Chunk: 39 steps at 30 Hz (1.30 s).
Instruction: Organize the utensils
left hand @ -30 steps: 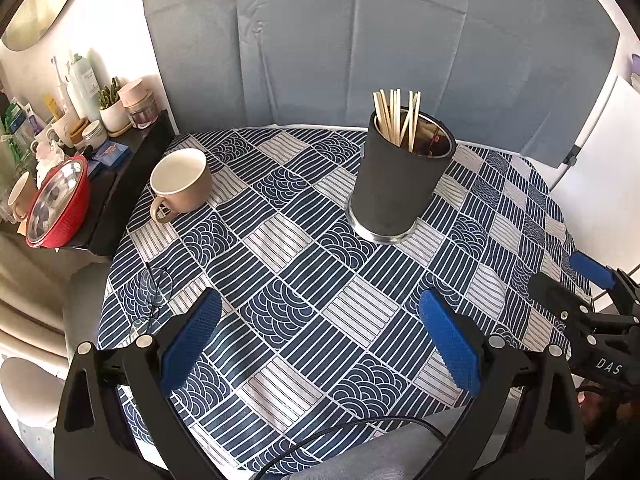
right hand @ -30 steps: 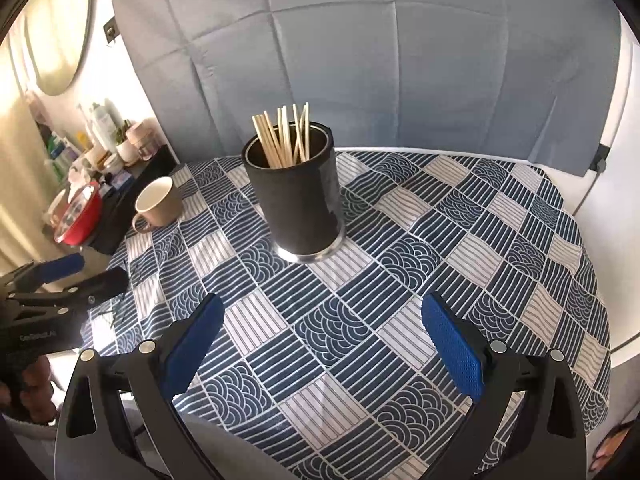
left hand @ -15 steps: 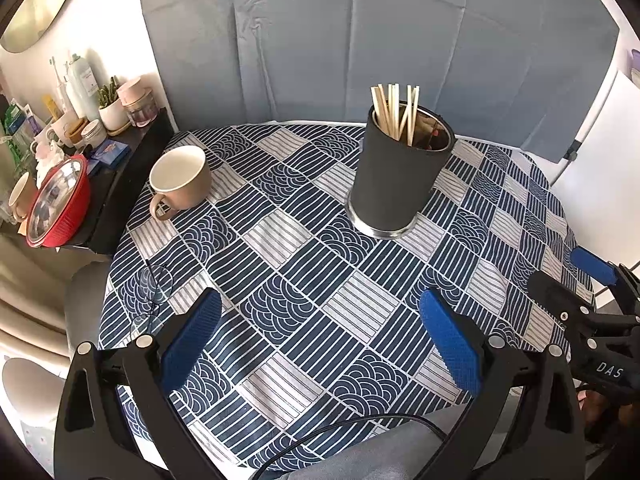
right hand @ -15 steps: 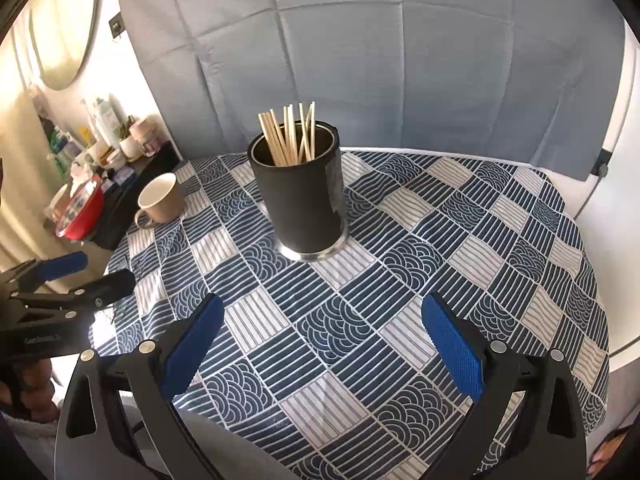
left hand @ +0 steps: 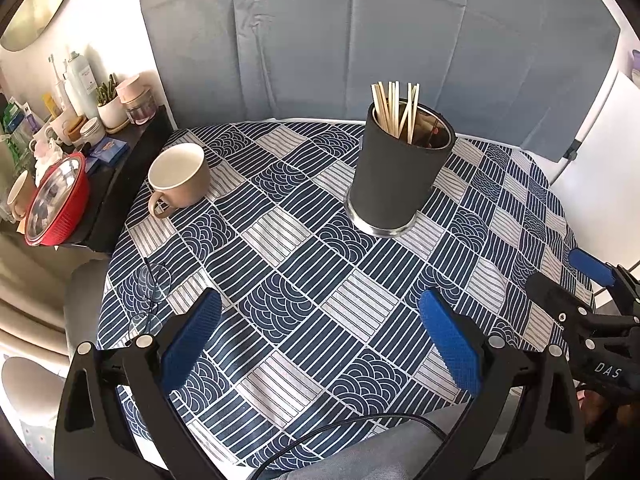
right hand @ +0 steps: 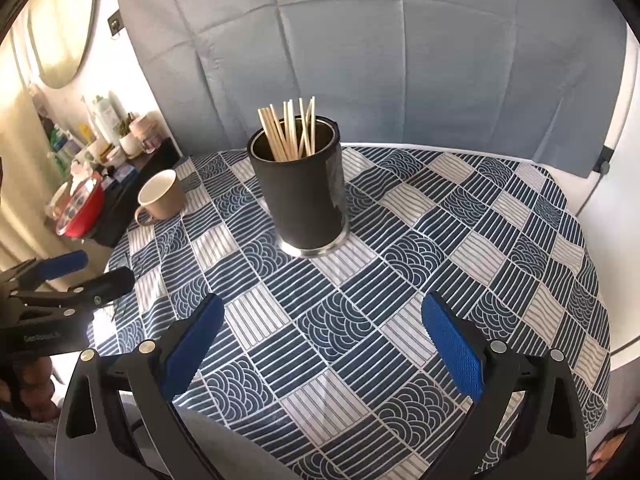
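Note:
A black cylindrical holder [left hand: 394, 184] [right hand: 302, 196] stands upright near the middle of the round table, with several pale wooden chopsticks [left hand: 394, 110] [right hand: 290, 130] sticking out of it. My left gripper [left hand: 320, 334] hovers over the near table edge, open, nothing between its blue pads. My right gripper [right hand: 320, 334] is likewise open and empty at the near edge, well short of the holder. Each gripper shows at the side of the other's view: the right gripper [left hand: 580, 284] and the left gripper [right hand: 76, 272].
A beige mug [left hand: 180, 178] [right hand: 160, 196] sits at the table's left edge. A pair of glasses [left hand: 150, 300] lies near the front left. A side shelf holds a red bowl [left hand: 56, 200], bottles and jars. A blue-grey cloth backdrop [left hand: 360, 40] hangs behind the table.
Both grippers have drawn back and risen slightly, so the holder looks a little farther away. Jaws stay open; nothing on the table has moved.

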{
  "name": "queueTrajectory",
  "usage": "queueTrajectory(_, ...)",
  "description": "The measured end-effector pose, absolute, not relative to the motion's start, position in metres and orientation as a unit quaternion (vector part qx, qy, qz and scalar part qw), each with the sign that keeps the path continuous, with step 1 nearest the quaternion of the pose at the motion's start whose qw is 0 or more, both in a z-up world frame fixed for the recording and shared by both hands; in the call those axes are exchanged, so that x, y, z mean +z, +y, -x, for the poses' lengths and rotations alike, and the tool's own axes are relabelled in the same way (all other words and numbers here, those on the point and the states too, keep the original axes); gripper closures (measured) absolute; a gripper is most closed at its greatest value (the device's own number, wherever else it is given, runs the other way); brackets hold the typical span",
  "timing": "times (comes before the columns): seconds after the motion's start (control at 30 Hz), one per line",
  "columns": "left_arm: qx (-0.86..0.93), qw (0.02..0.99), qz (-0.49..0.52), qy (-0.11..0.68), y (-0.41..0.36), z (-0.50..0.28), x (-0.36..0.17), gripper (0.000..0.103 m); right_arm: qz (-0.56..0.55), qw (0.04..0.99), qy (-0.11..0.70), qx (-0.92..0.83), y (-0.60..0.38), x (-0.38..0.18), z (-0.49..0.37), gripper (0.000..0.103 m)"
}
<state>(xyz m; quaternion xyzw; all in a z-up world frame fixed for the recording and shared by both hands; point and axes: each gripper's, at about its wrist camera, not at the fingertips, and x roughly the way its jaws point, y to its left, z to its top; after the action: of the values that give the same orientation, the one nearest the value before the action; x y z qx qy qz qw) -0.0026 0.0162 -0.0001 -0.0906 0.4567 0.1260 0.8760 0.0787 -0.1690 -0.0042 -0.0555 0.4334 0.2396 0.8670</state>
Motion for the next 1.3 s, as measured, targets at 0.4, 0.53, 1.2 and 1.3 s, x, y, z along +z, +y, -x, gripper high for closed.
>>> queueTrajectory(0.4, 0.124, 0.876, 0.092, 0.458, 0.0165, 0.0016, -0.0011, 0.006, 0.057, 0.866, 0.435, 0.239, -0.1691, -0.0052, -0.0791, 0.008)
queueTrajectory(0.53, 0.122, 0.875, 0.090, 0.459, 0.0155, 0.0018, -0.0017, 0.006, 0.058, 0.866, 0.435, 0.239, -0.1691, -0.0053, -0.0788, 0.008)
queueTrajectory(1.2, 0.122, 0.874, 0.082, 0.462, 0.0148, 0.0022, -0.0026, 0.006, 0.059, 0.862, 0.440, 0.244, -0.1680, -0.0105, -0.0778, 0.008)
queueTrajectory(1.3, 0.123, 0.874, 0.084, 0.463, 0.0155, 0.0023, -0.0029, 0.006, 0.059, 0.862, 0.440, 0.244, -0.1682, -0.0105, -0.0786, 0.008)
